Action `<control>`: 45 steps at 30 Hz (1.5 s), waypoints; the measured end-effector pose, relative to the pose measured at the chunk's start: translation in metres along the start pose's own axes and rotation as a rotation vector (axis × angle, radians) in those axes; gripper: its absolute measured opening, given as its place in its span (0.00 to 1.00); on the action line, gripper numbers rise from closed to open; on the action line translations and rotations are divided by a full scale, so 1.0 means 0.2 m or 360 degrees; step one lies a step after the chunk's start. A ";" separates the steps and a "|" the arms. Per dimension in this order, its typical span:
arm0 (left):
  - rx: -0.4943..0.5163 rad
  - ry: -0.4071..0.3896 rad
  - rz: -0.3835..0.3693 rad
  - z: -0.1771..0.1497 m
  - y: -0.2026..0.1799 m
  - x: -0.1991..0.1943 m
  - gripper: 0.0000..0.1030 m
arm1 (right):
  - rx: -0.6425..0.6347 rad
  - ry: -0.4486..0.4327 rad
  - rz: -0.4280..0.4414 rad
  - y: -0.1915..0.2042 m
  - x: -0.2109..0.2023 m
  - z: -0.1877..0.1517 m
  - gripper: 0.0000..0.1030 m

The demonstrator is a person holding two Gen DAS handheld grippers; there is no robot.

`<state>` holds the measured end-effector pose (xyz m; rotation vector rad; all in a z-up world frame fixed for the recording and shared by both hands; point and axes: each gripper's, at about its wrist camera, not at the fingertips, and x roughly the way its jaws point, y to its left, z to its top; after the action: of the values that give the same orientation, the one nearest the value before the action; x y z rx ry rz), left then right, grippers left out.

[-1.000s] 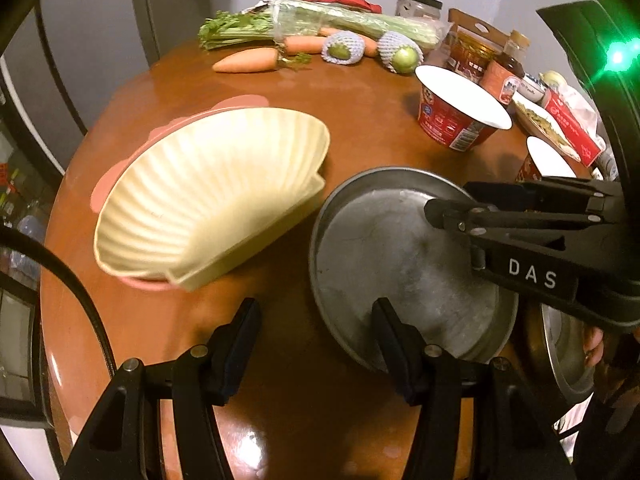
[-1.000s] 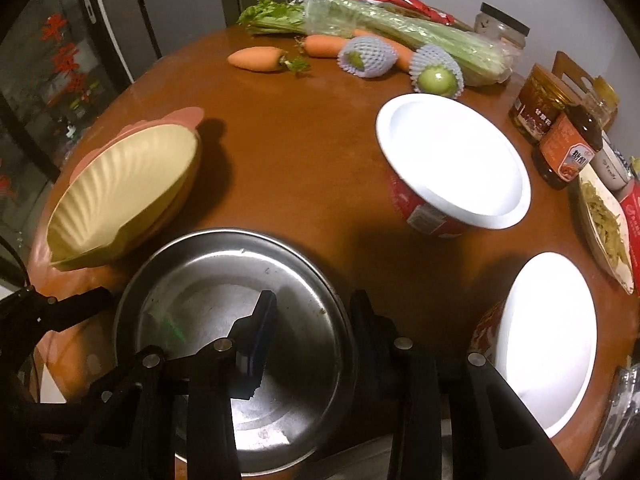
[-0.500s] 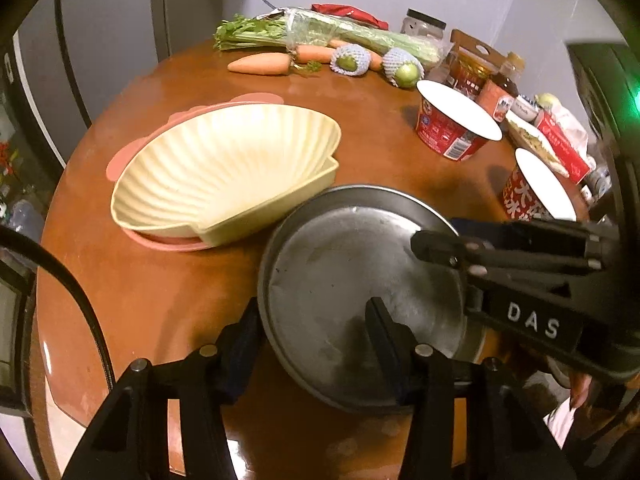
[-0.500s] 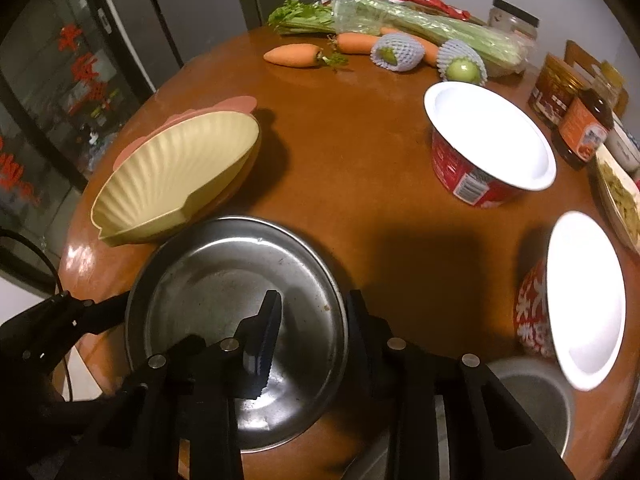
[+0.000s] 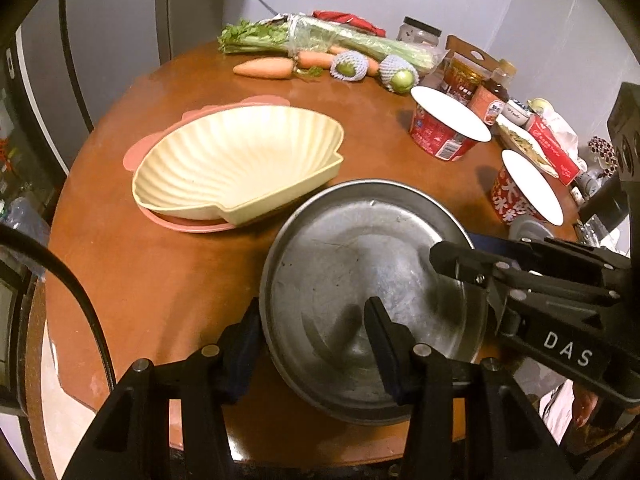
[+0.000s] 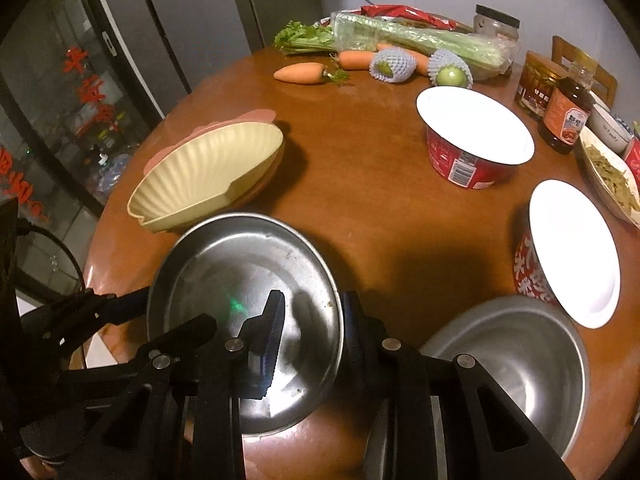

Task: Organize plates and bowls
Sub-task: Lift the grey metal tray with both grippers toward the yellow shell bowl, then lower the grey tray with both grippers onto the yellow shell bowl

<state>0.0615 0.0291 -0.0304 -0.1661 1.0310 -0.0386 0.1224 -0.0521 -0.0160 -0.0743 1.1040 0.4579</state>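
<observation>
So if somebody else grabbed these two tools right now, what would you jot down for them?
Left tool: straddles the near-left rim of the steel plate; firm grip unclear.
Right tool: straddles the same plate's right rim; grip also unclear.
The plate sits at the near table edge, overlapping the yellow shell dish, which rests on a pink plate.
A steel bowl sits to the right.
Done: shell dish stacked on pink plate.
Left: probably stack the steel plate and bowl.

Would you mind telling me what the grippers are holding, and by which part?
Both hold the steel plate by its rim: left gripper at one edge, right gripper at the opposite.
</observation>
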 end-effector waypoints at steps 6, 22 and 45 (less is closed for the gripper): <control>0.0038 -0.0058 -0.0007 0.01 -0.03 -0.08 0.49 | -0.0001 -0.0057 0.0006 0.00 -0.09 -0.04 0.30; 0.0030 -0.0167 0.0060 0.15 0.04 -0.22 0.49 | -0.0064 -0.0243 0.0014 0.11 -0.25 0.13 0.30; -0.0051 -0.0345 0.0159 0.50 0.35 -0.36 0.49 | -0.0172 -0.0373 0.0061 0.36 -0.22 0.53 0.30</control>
<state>0.1064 0.1181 0.0708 -0.1441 0.8225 0.0852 0.1673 0.0300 0.0821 -0.0921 0.8518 0.5467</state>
